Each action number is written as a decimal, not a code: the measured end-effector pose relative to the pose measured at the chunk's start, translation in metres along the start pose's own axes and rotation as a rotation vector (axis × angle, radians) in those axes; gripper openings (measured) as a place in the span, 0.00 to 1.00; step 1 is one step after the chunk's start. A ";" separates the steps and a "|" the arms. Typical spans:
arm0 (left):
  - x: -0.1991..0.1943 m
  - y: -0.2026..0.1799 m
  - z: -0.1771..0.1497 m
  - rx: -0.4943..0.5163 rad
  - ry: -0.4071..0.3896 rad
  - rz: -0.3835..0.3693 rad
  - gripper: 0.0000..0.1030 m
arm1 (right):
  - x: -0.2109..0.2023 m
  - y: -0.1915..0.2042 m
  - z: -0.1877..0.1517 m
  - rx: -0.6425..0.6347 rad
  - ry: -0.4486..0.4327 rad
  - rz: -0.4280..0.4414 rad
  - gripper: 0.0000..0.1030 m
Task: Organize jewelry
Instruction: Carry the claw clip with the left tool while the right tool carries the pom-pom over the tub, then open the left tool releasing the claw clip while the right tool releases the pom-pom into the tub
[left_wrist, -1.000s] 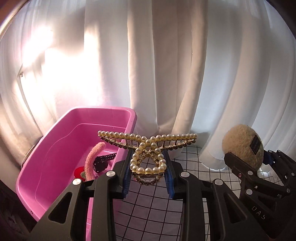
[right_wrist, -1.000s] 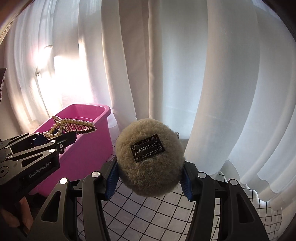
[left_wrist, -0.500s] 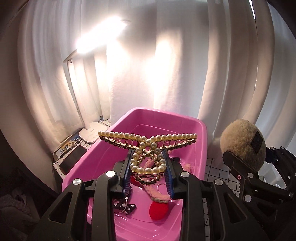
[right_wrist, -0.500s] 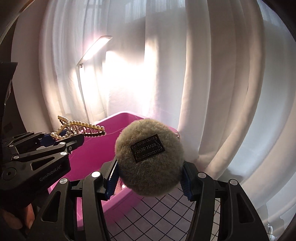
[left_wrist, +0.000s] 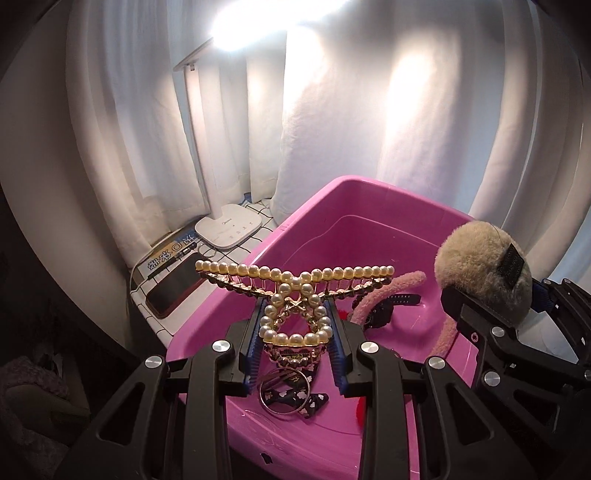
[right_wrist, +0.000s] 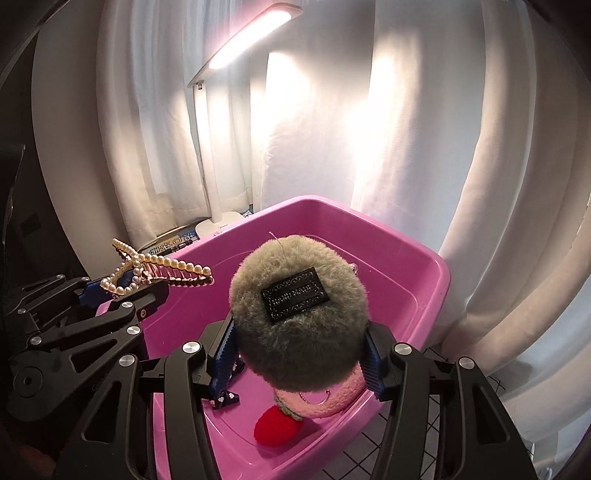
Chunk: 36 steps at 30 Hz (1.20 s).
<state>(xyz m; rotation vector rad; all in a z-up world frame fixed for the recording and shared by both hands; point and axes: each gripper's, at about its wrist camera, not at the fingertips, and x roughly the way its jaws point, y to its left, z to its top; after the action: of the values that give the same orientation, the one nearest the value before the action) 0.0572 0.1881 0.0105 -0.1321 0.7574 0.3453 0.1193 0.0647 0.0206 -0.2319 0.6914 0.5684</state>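
My left gripper (left_wrist: 295, 343) is shut on a gold hair claw set with pearls (left_wrist: 293, 291) and holds it above the near left part of a pink plastic bin (left_wrist: 332, 195). My right gripper (right_wrist: 299, 354) is shut on a round beige fluffy hair clip with a black label (right_wrist: 295, 310) and holds it over the same bin (right_wrist: 439, 273). Inside the bin lie a fuzzy pink headband (left_wrist: 391, 291), a black bow clip (left_wrist: 295, 398), a metal ring (left_wrist: 284, 387) and a red pom-pom (right_wrist: 277, 424). Each gripper shows in the other's view, side by side.
A white desk lamp (left_wrist: 229, 225) stands behind the bin at the left, lit, beside a dark phone-like slab (left_wrist: 173, 291) and a book. White curtains hang close behind. The table has a black grid cloth (right_wrist: 369, 450).
Both grippers have swung left and forward from the grid cloth to above the bin, still holding their clips. The lamp has come into view.
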 end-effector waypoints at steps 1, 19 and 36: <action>0.003 0.001 -0.001 0.000 0.007 -0.001 0.29 | 0.005 0.000 0.000 0.006 0.012 -0.002 0.53; 0.041 0.010 -0.006 0.000 0.127 -0.019 0.30 | 0.043 0.007 -0.007 0.015 0.147 -0.028 0.53; 0.034 0.024 0.004 -0.031 0.087 0.021 0.75 | 0.041 -0.007 0.002 0.063 0.157 -0.082 0.68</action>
<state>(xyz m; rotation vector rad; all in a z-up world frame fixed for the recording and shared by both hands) 0.0741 0.2208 -0.0100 -0.1696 0.8398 0.3731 0.1505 0.0766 -0.0046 -0.2466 0.8471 0.4525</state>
